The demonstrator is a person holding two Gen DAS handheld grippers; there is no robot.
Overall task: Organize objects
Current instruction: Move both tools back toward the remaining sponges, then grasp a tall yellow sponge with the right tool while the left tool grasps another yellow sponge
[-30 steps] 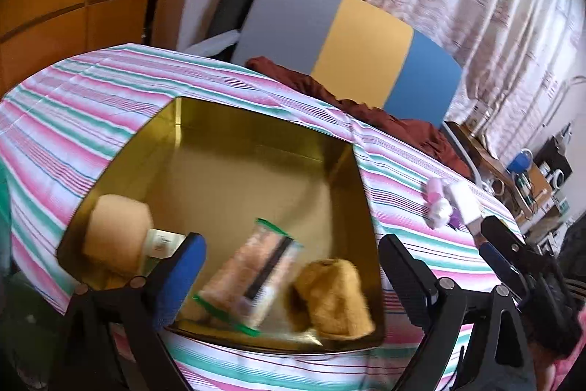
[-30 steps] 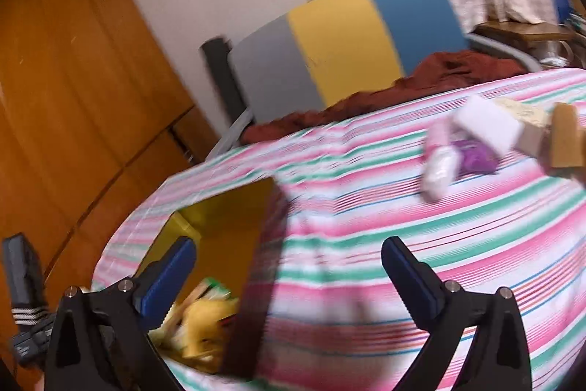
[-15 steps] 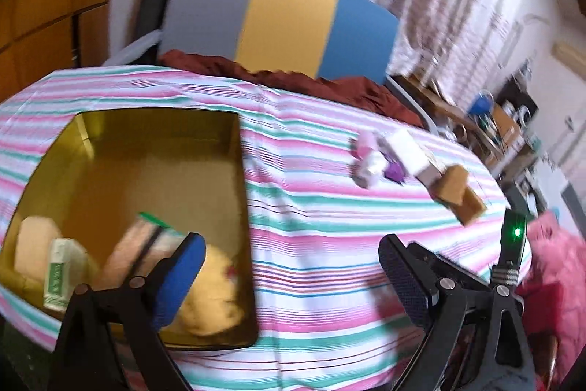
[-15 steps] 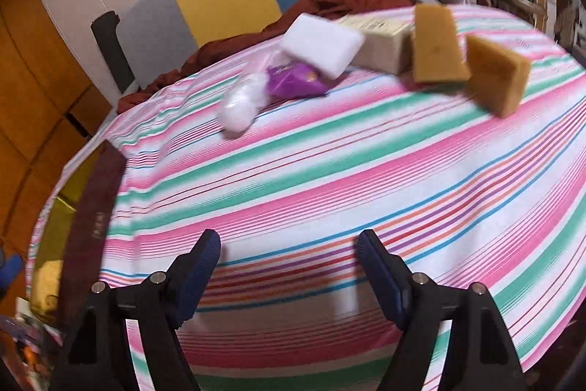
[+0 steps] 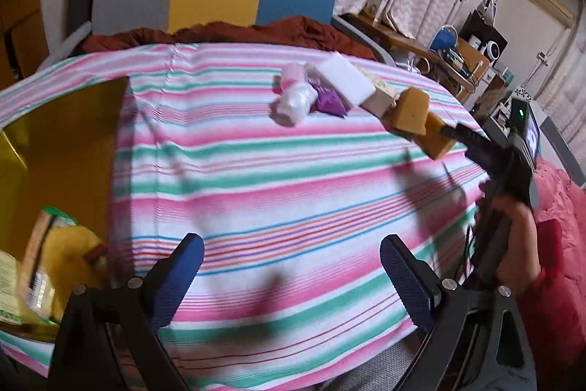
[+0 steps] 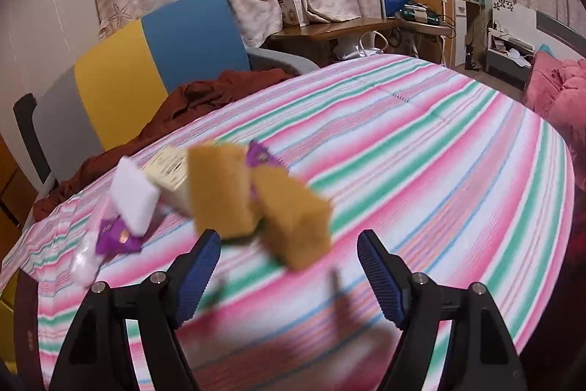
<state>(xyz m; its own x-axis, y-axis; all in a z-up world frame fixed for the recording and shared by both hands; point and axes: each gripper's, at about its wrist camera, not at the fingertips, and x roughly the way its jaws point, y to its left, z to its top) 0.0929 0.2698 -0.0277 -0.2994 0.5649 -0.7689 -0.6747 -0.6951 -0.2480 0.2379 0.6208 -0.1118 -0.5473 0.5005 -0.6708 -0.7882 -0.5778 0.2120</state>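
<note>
Right gripper (image 6: 289, 255) spread, jaws having just narrowed, nothing between them, just short of the nearer tan sponge (image 6: 293, 222). Left gripper (image 5: 291, 257) spread and empty over the striped tablecloth (image 5: 293, 178). Farther toward the table's back edge, second tan sponge (image 6: 219, 189), white block (image 6: 133, 198), purple packet (image 6: 115, 237). Gold tin (image 5: 55, 149) at the table's left edge.

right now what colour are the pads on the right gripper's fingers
Dark blue, ribbed pads on black arms; the right wrist view shows them best.
</note>
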